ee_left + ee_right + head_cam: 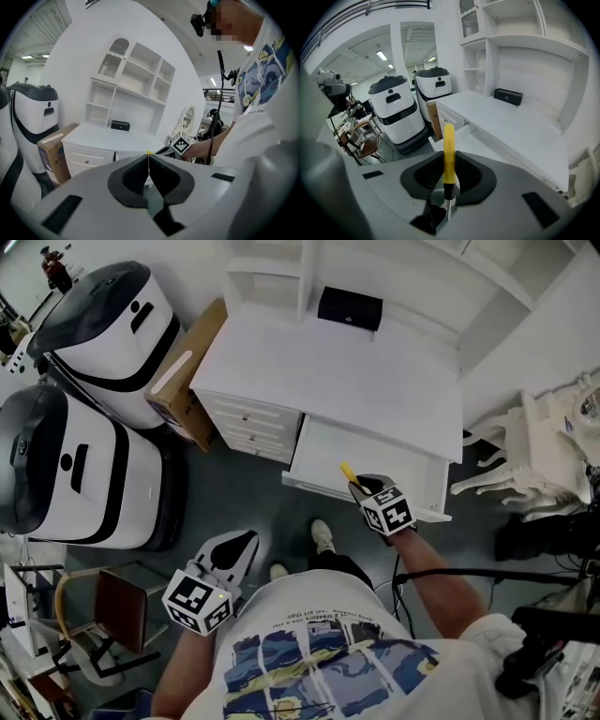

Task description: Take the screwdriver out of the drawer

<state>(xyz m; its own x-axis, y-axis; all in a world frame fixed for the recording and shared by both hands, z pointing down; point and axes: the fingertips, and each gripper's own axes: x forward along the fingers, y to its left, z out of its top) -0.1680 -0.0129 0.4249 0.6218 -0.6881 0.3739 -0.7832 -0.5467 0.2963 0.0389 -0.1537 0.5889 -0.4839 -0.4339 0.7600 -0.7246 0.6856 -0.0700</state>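
The yellow-handled screwdriver [348, 472] is up out of the open white drawer [328, 448], and my right gripper [362, 487] is shut on it above the drawer's front edge. In the right gripper view the handle [449, 152] stands between the dark pads [424, 174], its metal shaft pointing back toward the camera. My left gripper [249, 538] hangs low at the left over the grey floor, away from the desk. Its jaws are shut with nothing between them, meeting at a thin line in the left gripper view [148, 164]. That view also shows the right gripper's marker cube [181, 144].
The white desk [375, 371] carries a small black box [350, 307] under its shelves. Two white-and-black machines [108, 324] [75, 465] and a cardboard box [187, 371] stand to its left. A chair [117, 601] is at lower left, white carved furniture [525, 460] at right.
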